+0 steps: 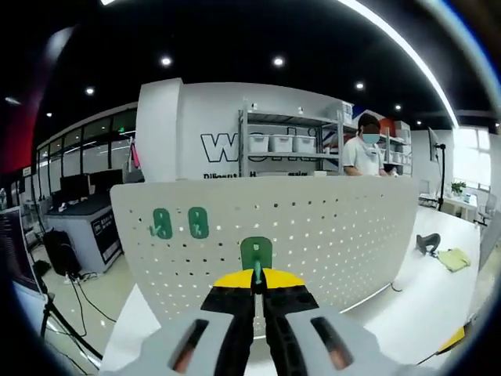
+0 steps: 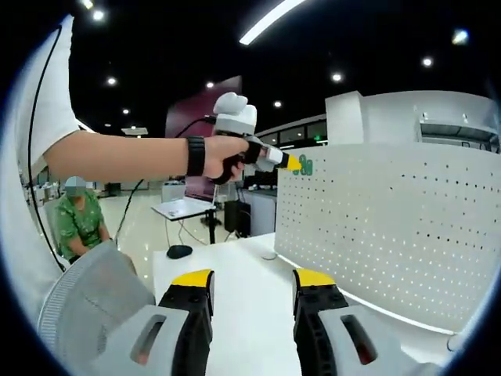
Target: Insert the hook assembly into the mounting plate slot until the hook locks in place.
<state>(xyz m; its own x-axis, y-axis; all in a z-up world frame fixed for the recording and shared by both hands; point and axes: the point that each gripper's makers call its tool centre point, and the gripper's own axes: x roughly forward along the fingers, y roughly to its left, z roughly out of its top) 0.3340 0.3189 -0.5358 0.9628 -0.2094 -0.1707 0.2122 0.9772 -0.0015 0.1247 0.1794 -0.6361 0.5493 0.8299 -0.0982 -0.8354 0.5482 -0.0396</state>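
**Hook at the board, left jaws pinching it**

In the left gripper view the green hook (image 1: pixel 256 254) is sitting dead centre, flat against the white pegboard (image 1: pixel 329 235), and the left gripper (image 1: pixel 257 283) is closing tight on its lower stem, yellow tips meeting with barely a sliver between them. Whether the hook is seated in the holes I cannot tell. Up at 10 o'clock from it, two more green hooks (image 1: pixel 179 223) are hanging side by side on the same board.

Over in the right gripper view, the right gripper (image 2: pixel 251 283) is hovering above the white table (image 2: pixel 235 274) with its jaws standing wide and nothing between them. At 12 o'clock a hand (image 2: pixel 227 157) with a black wristband is pressing the left gripper's yellow tip against the pegboard's top left corner, right beside the green hooks there.

Further out in the left gripper view, a black item (image 1: pixel 427 243) and a yellow cloth (image 1: pixel 454 258) are lying on the table at 3 o'clock, a person in white (image 1: pixel 364 153) is standing behind the board by the shelves (image 1: pixel 290 145). In the right gripper view a seated person in green (image 2: pixel 78 223) is waiting at 9 o'clock, with a mesh chair back (image 2: pixel 94 298) at 8 o'clock.
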